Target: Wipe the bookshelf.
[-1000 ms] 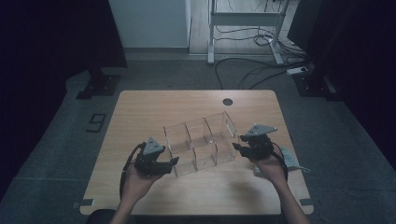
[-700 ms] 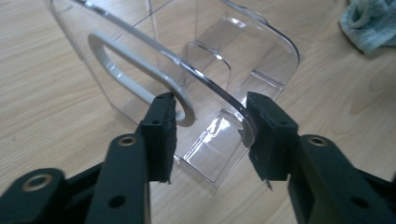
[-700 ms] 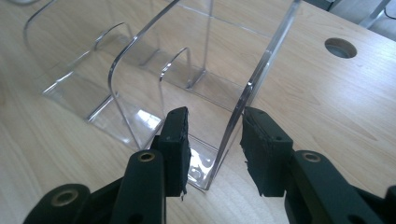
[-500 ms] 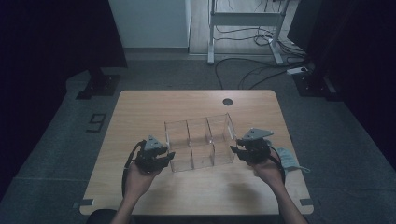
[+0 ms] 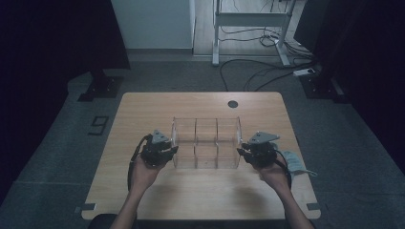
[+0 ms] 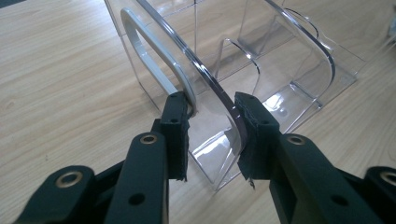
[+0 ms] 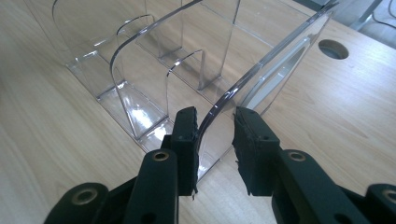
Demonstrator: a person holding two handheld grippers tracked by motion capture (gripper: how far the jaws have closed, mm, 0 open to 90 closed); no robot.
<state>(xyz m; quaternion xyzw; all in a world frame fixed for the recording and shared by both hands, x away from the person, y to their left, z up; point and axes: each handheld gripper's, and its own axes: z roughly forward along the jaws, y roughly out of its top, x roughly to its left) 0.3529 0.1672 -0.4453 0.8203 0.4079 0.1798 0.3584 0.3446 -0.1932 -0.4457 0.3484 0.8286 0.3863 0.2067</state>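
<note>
Item: clear compartment organiser (image 5: 206,143), standing mid-surface, three bays across.
Surface: wooden surface (image 5: 200,195), round hole (image 5: 232,104) at far edge.
Left tool (image 5: 168,151): at organiser's left end wall; jaws have just been closing, wall and grey handle (image 6: 154,51) between them, both pads touching.
Right tool (image 5: 242,153): at right end wall; jaws closing, wall between them, small gap beside one pad.
Other: face mask (image 5: 296,162) near right hand.

Organizer (image 5: 206,143) on table (image 5: 143,107), between grippers
</note>
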